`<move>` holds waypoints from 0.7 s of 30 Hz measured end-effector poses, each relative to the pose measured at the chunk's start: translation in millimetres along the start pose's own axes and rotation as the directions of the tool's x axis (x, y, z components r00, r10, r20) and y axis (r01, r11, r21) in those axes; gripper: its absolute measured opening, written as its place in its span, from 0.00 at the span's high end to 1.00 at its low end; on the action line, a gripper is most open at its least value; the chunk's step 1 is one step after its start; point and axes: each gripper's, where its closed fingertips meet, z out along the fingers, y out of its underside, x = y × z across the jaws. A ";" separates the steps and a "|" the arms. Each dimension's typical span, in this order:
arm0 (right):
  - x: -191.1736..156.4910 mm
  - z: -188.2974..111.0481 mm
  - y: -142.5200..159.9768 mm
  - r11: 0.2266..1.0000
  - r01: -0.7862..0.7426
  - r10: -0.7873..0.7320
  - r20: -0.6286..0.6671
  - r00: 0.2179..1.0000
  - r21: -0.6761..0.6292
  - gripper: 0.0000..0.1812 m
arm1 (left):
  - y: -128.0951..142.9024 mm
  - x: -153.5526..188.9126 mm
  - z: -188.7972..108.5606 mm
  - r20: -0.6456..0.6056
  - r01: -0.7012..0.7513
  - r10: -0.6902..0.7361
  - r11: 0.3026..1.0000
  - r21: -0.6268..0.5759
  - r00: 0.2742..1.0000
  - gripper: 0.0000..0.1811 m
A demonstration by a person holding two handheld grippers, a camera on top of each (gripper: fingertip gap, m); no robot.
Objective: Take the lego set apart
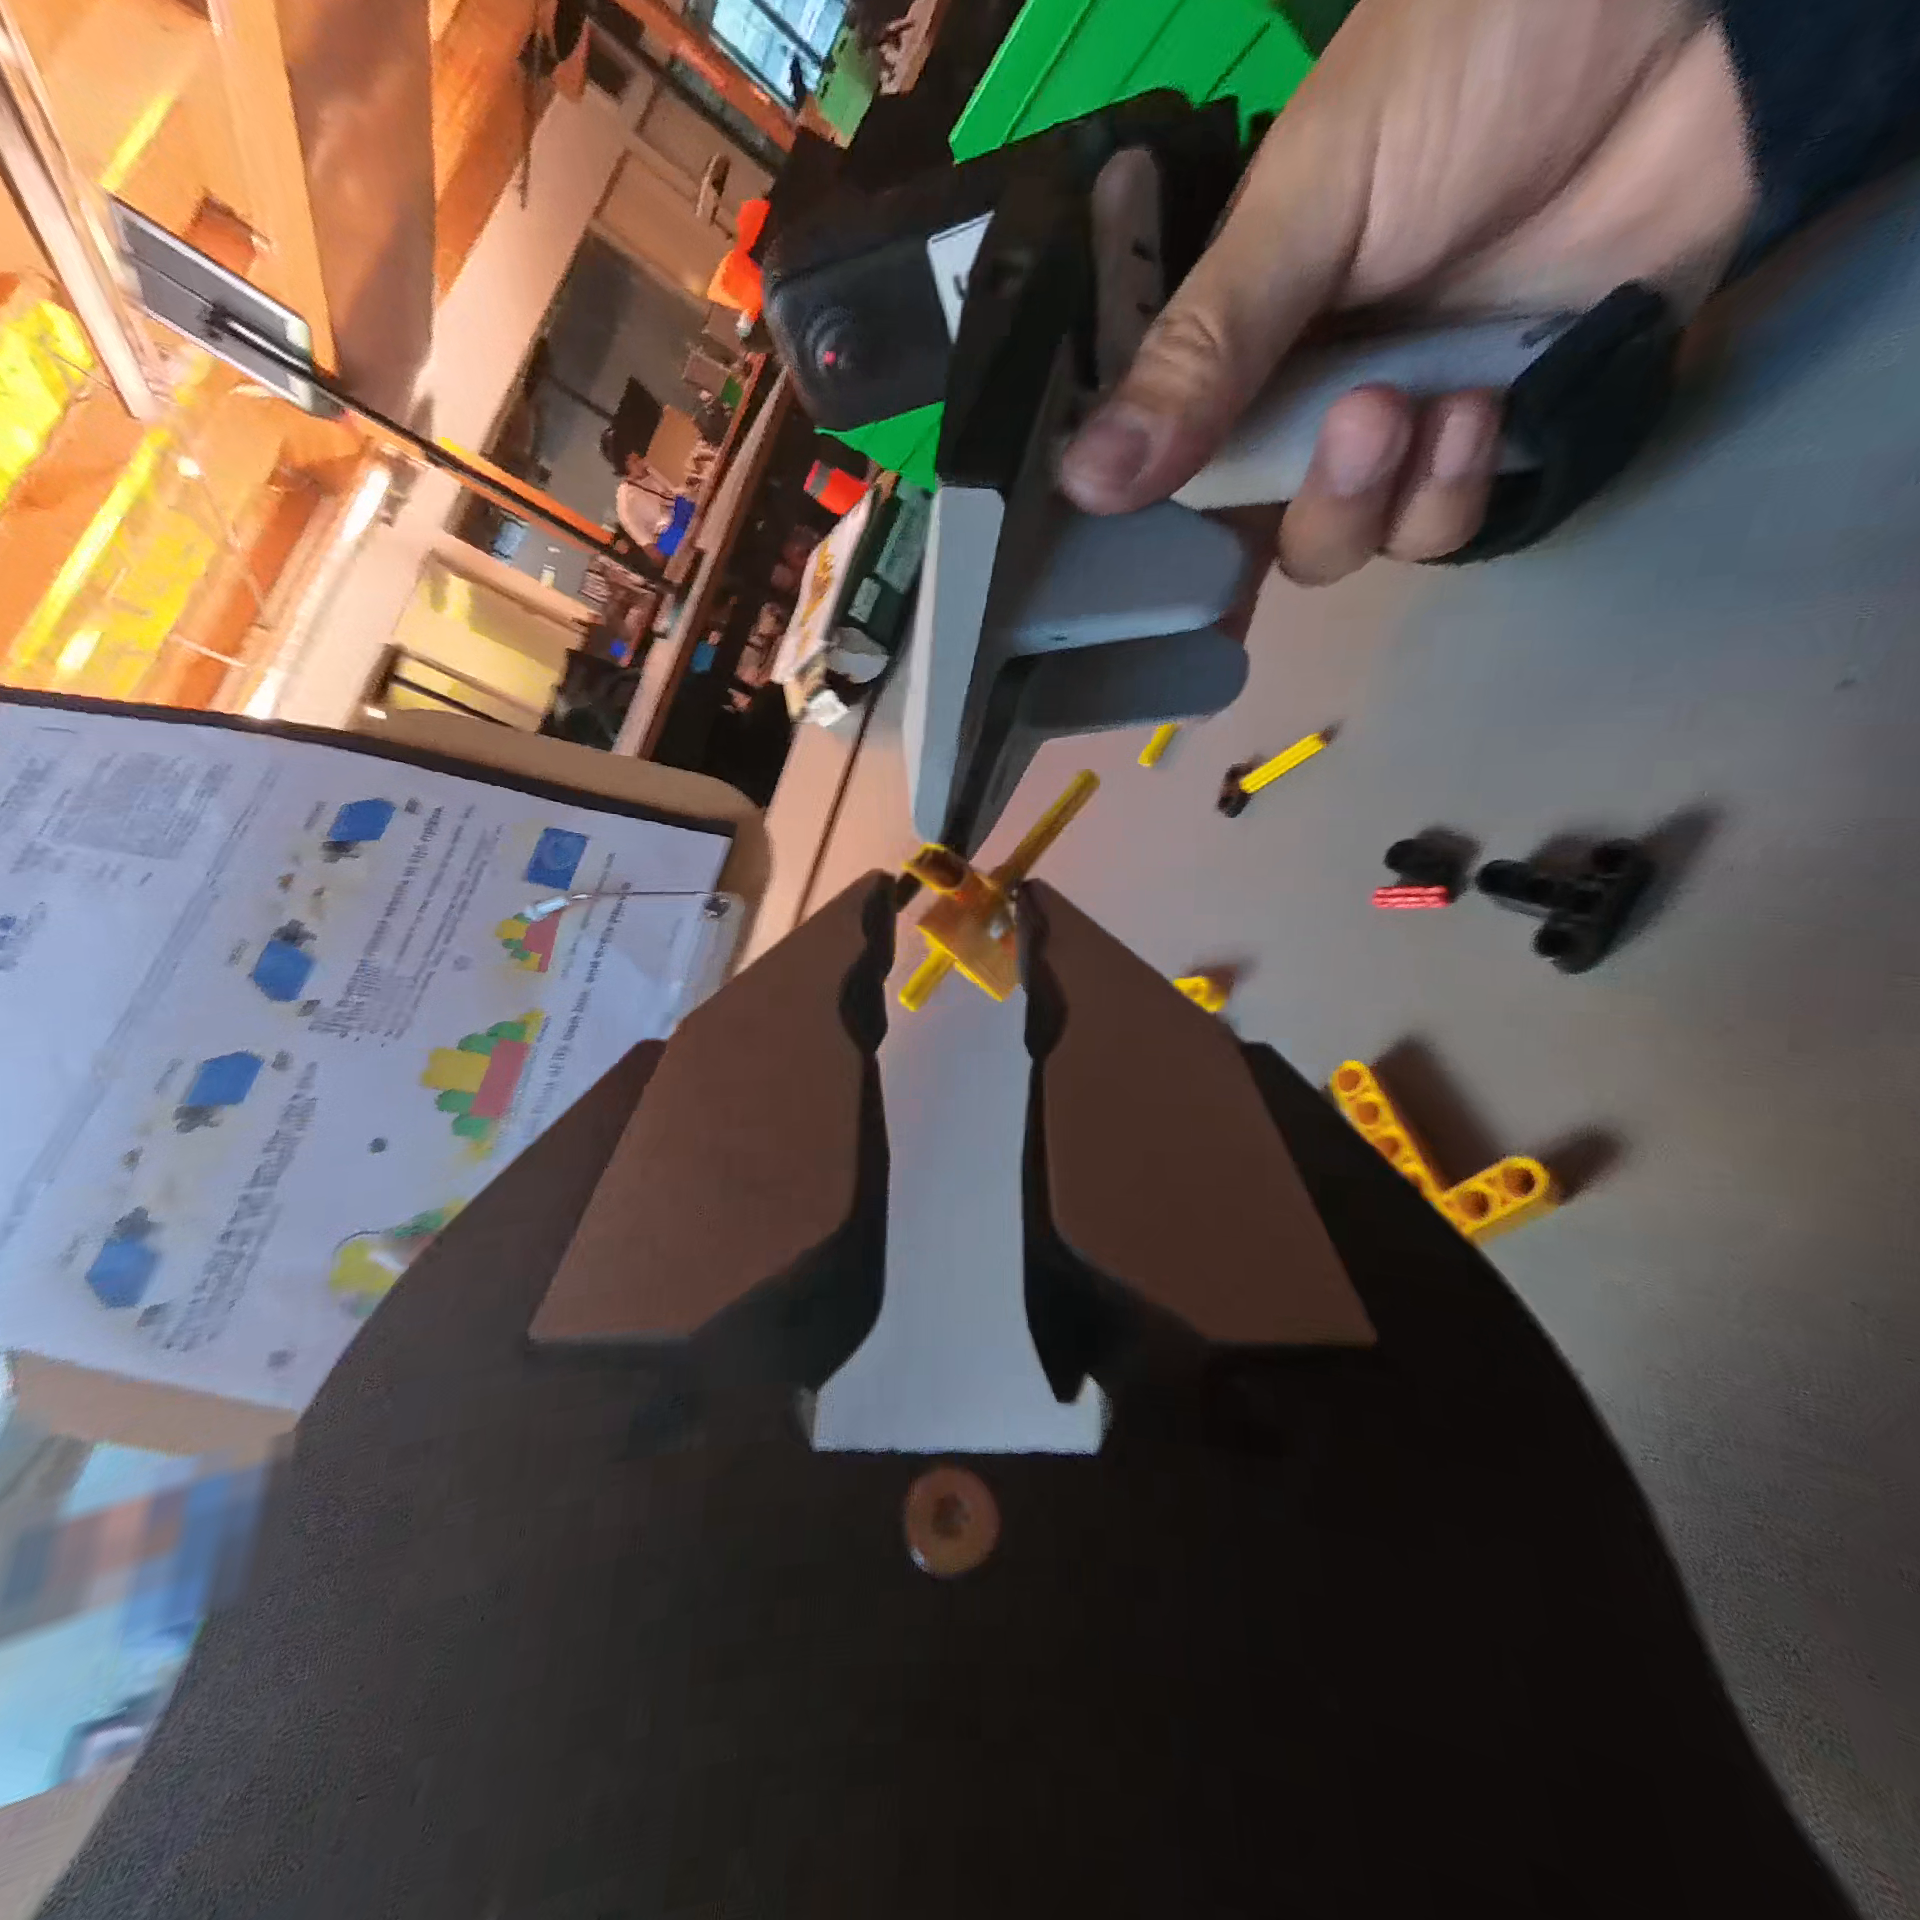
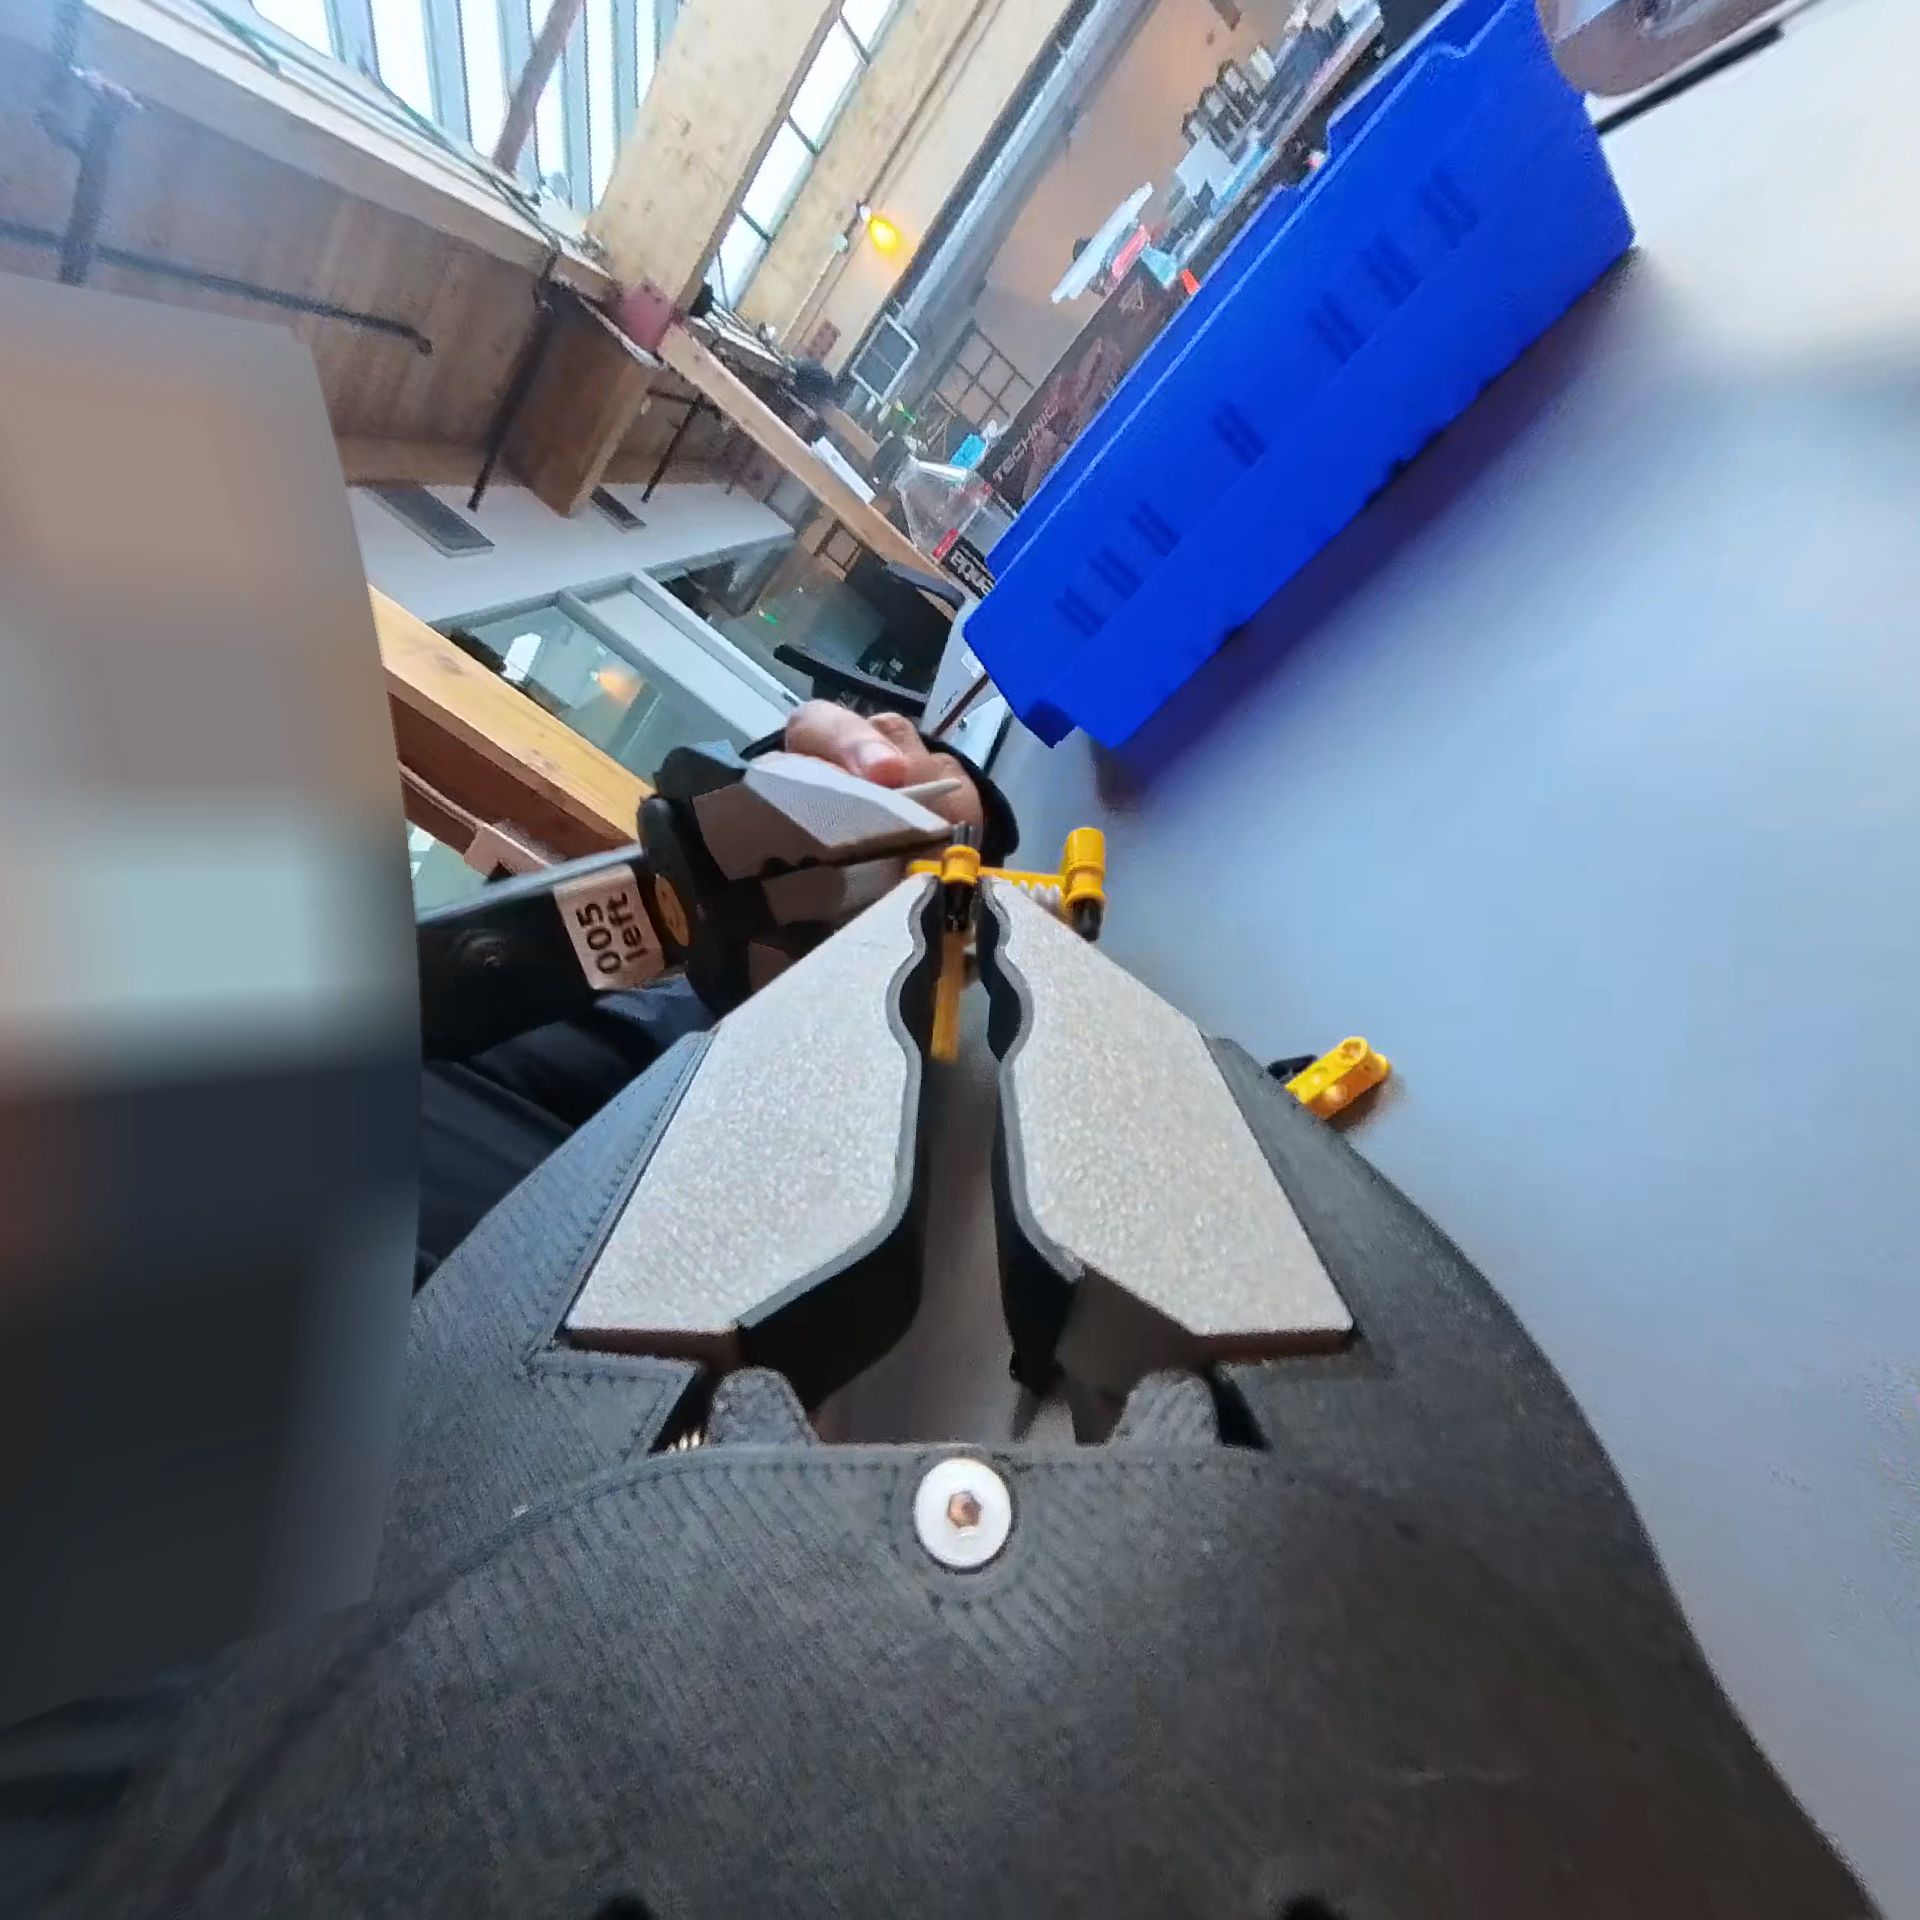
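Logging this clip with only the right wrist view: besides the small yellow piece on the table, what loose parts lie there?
Observer: A yellow L-shaped beam lies right of the left gripper, which is shut on the lego assembly.
Operator: Any black parts?
Observer: Yes, a black connector farther off, a small red piece beside it.
Operator: And on the left?
Observer: A printed instruction sheet lies there.
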 end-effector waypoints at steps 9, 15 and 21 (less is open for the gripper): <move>6.1 1.9 13.2 0.993 0.055 -0.059 -0.038 0.998 -0.104 0.99 | 1.8 15.5 0.6 -0.172 0.186 -0.177 0.982 0.035 0.969 0.87; -12.0 2.7 9.2 0.944 0.299 -0.303 -0.009 0.953 -0.138 0.98 | -11.9 12.1 -10.1 -0.401 0.587 -0.526 0.809 0.036 0.750 0.88; -37.0 -14.3 -8.4 0.748 0.646 -0.662 -0.089 0.744 -0.153 0.93 | -38.7 -12.6 -32.3 -0.612 0.862 -0.648 0.495 0.113 0.453 0.89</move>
